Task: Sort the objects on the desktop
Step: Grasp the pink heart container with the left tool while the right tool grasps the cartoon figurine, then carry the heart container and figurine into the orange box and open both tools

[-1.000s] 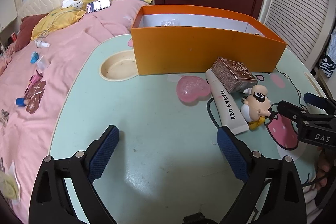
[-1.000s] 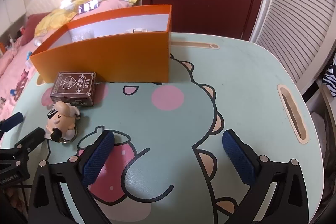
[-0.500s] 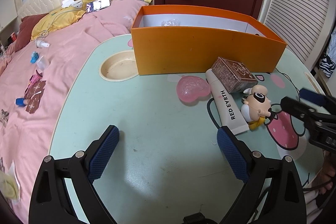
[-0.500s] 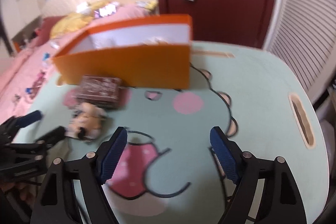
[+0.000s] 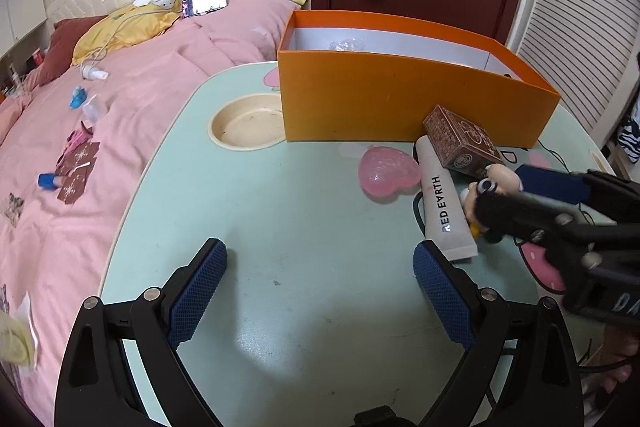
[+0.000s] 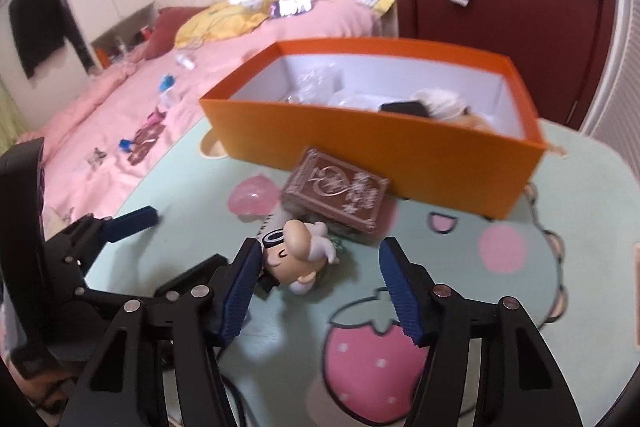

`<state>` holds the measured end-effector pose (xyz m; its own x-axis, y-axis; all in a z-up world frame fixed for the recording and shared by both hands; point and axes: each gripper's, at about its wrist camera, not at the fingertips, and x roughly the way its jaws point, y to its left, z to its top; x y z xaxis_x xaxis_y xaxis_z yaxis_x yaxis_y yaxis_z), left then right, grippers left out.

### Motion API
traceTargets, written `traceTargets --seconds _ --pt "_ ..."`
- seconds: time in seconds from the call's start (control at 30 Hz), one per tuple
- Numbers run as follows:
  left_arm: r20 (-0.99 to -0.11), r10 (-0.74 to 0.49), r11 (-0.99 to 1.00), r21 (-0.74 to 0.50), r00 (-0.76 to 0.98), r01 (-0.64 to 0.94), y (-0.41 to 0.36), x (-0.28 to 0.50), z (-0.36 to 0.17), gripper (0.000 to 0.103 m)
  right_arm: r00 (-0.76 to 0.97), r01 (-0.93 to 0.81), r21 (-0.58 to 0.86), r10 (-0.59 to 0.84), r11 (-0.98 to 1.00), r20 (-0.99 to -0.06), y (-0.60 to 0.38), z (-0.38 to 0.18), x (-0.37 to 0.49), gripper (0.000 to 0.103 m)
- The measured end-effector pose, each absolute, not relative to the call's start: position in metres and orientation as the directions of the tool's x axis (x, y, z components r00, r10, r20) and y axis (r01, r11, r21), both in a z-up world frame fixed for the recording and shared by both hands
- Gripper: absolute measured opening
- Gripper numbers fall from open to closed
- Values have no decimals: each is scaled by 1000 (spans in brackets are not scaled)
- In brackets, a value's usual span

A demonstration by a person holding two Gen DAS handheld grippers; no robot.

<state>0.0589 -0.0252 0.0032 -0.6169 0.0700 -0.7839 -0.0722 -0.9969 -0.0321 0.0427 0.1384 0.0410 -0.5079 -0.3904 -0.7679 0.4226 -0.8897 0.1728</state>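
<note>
Between the right gripper (image 6: 320, 283)'s spread fingers — the figurine (image 6: 298, 257).
Left finger touching it already — closing could roll it sideways.

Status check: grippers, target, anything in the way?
Left gripper open, idle over bare table. Right gripper open, straddling the figurine, not closed. Card box and tube crowd it; orange box behind.

Our left gripper (image 5: 320, 291): jaws wide apart above bare table (image 5: 304, 211).
Our right gripper (image 5: 516, 191): reaching over cartoon figurine (image 5: 486, 187) beside tube (image 5: 444, 207).
</note>
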Motion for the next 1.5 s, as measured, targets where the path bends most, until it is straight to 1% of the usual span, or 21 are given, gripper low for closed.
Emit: traceTargets --seconds 0.03,0.07,0.1,0.3,0.4,0.43,0.47,0.5,0.53,0.63,0.83,0.9,0.93,0.97,1.07,1.13,1.3,1.5 --pt "-785 71 -997 -32 -616 -74 -25 59 3 95 -497 426 178 -394 -887 -774 136 37 42 60" --pt "-785 72 -997 -31 -615 -76 -25 59 3 95 -485 429 183 -397 -885 -779 134 33 40 49" --pt "-785 75 -996 -34 -615 -78 -25 59 3 95 -492 423 178 -390 -888 -779 137 33 41 32" --pt "-764 150 -988 -132 -628 -76 -36 61 10 95 -533 380 151 -350 -912 -770 156 35 44 32" --pt "-734 184 -979 -197 -653 -54 -45 59 19 95 -552 359 144 -334 -922 -764 167 37 46 32" --pt "-736 196 -977 -207 -648 -60 -46 55 21 93 -556 355 139 -328 -925 -764 171 37 46 32" --pt "-737 207 -974 -217 -643 -65 -46 51 23 85 -556 354 143 -331 -924 -763 173 36 47 32" --pt "-741 215 -973 -222 -636 -71 -46 47 25 80 -556 354 147 -334 -924 -761 175 36 47 32" --pt "-752 211 -975 -209 -625 -78 -43 41 25 71 -555 354 154 -340 -923 -759 176 35 47 32" --pt "-784 190 -982 -156 -591 -108 -32 23 22 70 -556 355 161 -346 -921 -756 176 35 47 32" --pt "-797 206 -978 -154 -567 -139 -15 0 16 69 -554 354 176 -358 -918 -752 177 34 46 32" --pt "-814 157 -986 -99 -559 -133 -10 -5 10 60 -553 354 183 -363 -917 -750 178 34 46 32" --pt "-814 131 -988 -61 -565 -140 -6 -4 10 42 -553 354 184 -364 -917 -750 178 34 46 32" --pt "-813 117 -988 -39 -571 -147 -5 -3 11 38 -554 355 184 -365 -917 -749 177 34 46 32" --pt "-803 179 -982 -108 -568 -157 -13 -1 12 37 -558 357 175 -360 -917 -748 175 33 46 32" --pt "-796 199 -979 -140 -572 -145 -20 1 12 37 -561 360 168 -357 -918 -747 174 33 46 32" --pt "-759 197 -980 -135 -620 -145 -27 13 26 37 -566 350 174 -355 -921 -744 176 34 46 32" --pt "-714 202 -979 -126 -670 -161 -30 20 54 37 -598 344 176 -359 -922 -716 183 51 48 32"
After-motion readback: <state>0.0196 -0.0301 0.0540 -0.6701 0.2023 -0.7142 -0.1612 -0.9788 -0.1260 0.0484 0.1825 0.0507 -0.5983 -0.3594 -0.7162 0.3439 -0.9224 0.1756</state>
